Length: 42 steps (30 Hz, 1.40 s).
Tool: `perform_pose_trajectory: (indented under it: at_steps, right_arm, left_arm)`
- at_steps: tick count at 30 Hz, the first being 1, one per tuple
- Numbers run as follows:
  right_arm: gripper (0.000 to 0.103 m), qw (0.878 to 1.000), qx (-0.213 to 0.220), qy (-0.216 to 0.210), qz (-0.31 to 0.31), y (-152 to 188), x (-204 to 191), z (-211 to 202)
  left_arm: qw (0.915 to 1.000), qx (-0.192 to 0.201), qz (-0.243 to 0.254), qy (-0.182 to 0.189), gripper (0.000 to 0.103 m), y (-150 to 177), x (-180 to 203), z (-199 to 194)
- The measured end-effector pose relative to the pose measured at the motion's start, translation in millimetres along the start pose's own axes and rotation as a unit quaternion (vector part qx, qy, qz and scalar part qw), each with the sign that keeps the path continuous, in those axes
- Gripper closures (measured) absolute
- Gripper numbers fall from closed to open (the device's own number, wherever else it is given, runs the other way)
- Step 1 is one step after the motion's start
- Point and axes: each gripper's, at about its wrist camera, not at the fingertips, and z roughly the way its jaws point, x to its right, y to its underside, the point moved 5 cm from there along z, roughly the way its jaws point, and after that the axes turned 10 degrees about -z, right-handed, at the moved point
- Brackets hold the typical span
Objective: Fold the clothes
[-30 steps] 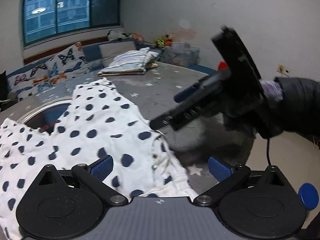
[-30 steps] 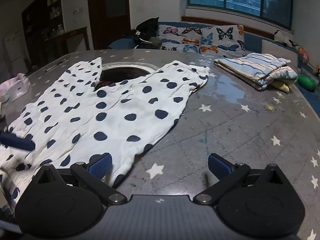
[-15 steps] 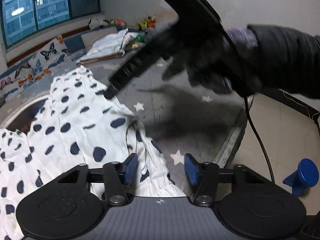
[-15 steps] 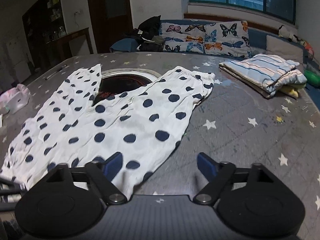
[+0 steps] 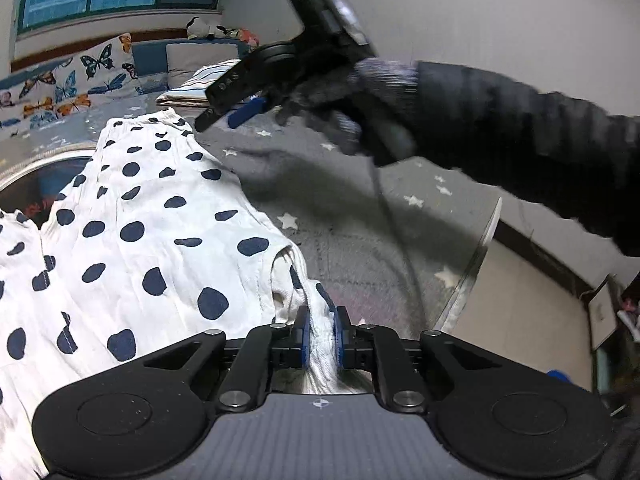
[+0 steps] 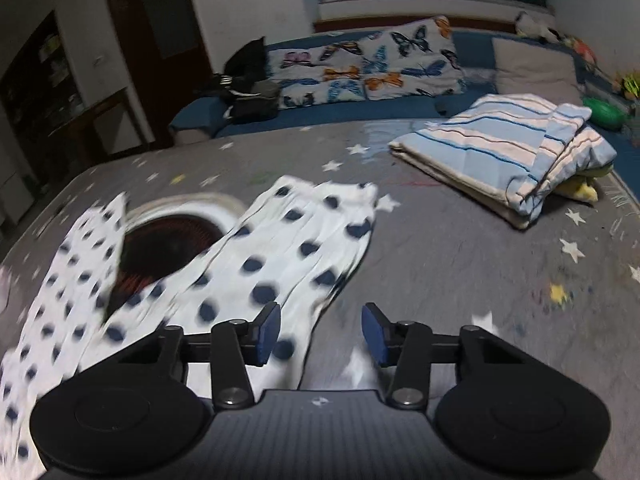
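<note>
White trousers with dark blue dots (image 5: pixel 132 240) lie spread on a grey star-patterned table (image 5: pixel 360 208). My left gripper (image 5: pixel 320 334) is shut on the waistband end of the trousers near the table's front edge. My right gripper (image 6: pixel 320 330) is open and empty; it hovers above the table beside one trouser leg (image 6: pixel 296 248), toward its hem end. It also shows in the left wrist view (image 5: pixel 236 108), held high by a dark-sleeved arm.
A folded striped blanket (image 6: pixel 508 156) lies at the far right of the table. A round dark opening (image 6: pixel 168 240) sits in the table under the trousers. A sofa with butterfly cushions (image 6: pixel 368 64) stands behind. The table's edge (image 5: pixel 476 256) is at the right.
My left gripper closed on the waistband end of the trousers. My right gripper moved forward along the trouser leg toward the hem and stayed open.
</note>
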Motion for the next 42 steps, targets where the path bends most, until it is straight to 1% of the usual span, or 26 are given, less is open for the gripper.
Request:
perform_pose_trajectory:
  at_steps: [6,11,12,13,14,17,18,19,20,21,22,27,32,38,42]
  right_arm:
    - [0.06,1.0,-0.009,0.015,0.012,-33,20,49]
    - [0.064,0.999,-0.014,0.018,0.023,-51,30,81]
    - [0.069,0.999,-0.018,0.017,0.023,-53,32,88]
    - [0.072,0.999,-0.021,0.018,0.021,-55,33,94]
    - [0.072,0.999,-0.022,0.02,0.017,-57,33,99]
    - [0.079,0.999,-0.021,0.022,0.015,-61,35,105]
    - [0.089,0.999,-0.022,0.023,0.017,-63,36,107]
    - [0.095,0.999,-0.021,0.023,0.02,-63,37,107]
    - [0.096,0.999,-0.02,0.023,0.023,-64,37,107]
    - [0.1,0.999,-0.019,0.022,0.027,-64,38,106]
    - [0.1,0.999,-0.018,0.022,0.029,-64,39,106]
    - [0.101,0.999,-0.003,0.025,0.047,-71,38,90]
    - [0.101,0.998,0.011,0.034,0.047,-88,29,71]
    - [0.101,0.998,0.031,0.037,0.033,-116,5,48]
    - [0.102,0.998,0.045,0.034,0.017,-139,-21,37]
  left_arm:
    - [0.9997,0.0,-0.019,0.015,0.09,-4,-7,-1]
    - [0.9992,0.0,-0.035,0.02,0.09,-5,-11,-2]
    - [0.999,0.0,-0.038,0.021,0.09,-5,-12,-2]
    - [0.9989,0.0,-0.041,0.022,0.09,-5,-12,-2]
    - [0.9988,0.0,-0.043,0.022,0.09,-5,-13,-2]
    - [0.9987,-0.001,-0.046,0.024,0.09,-4,-13,-3]
    - [0.9986,-0.001,-0.047,0.025,0.09,-5,-13,-2]
    - [0.9986,0.0,-0.048,0.024,0.09,-5,-14,-1]
    - [0.9985,0.002,-0.05,0.023,0.09,-4,-14,-1]
    - [0.9984,0.004,-0.051,0.022,0.09,-4,-14,-2]
    - [0.9984,0.006,-0.052,0.021,0.091,-4,-14,-3]
    - [0.9981,0.023,-0.054,0.019,0.092,-3,-12,-12]
    - [0.9976,0.043,-0.053,0.015,0.093,-1,-11,-25]
    - [0.9941,0.079,-0.075,0.005,0.093,6,-17,-51]
    - [0.9884,0.109,-0.106,-0.004,0.094,16,-27,-76]
